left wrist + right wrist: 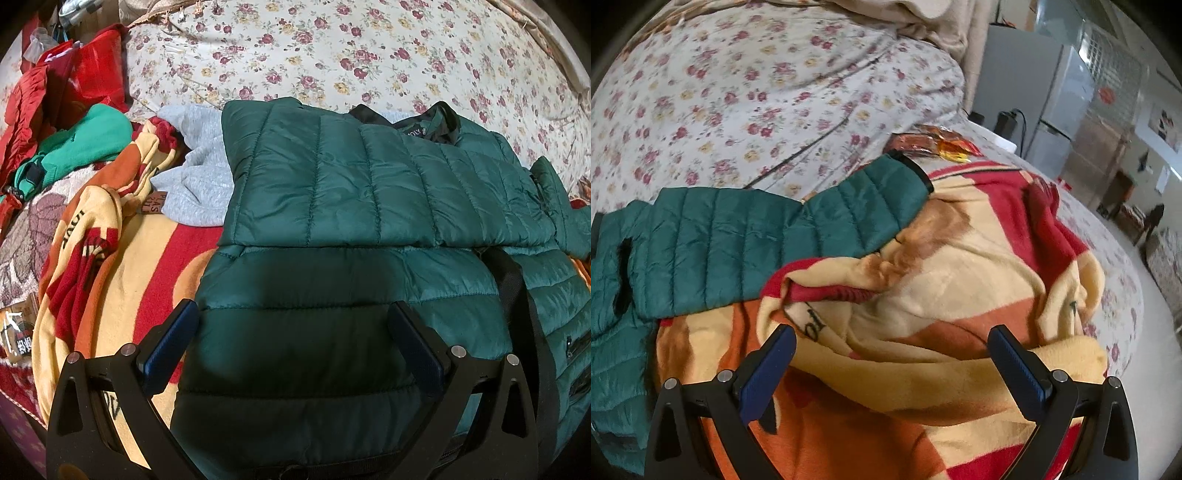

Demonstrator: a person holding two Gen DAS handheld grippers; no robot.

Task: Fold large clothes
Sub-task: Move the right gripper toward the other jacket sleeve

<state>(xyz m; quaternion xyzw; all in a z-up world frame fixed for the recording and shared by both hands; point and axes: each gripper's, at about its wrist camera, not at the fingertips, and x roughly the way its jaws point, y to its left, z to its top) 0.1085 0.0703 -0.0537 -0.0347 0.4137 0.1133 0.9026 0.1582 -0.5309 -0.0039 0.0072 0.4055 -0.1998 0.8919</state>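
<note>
A dark green quilted puffer jacket (369,192) lies on the bed, its left sleeve folded across the body. My left gripper (295,317) hovers open over the jacket's lower part, blue pads wide apart with nothing between them. In the right wrist view the jacket's other sleeve (768,229) stretches out to the right, its black-edged cuff on the blanket. My right gripper (892,343) stands open above the fleece blanket (953,280), below and right of that sleeve, holding nothing.
A floral sheet (351,55) covers the bed behind. A grey sweater (199,173), green garment (85,136) and red clothes (55,85) pile at the left. A shiny wrapper (934,144) lies beyond the cuff. The bed edge and a fridge (1045,107) are at right.
</note>
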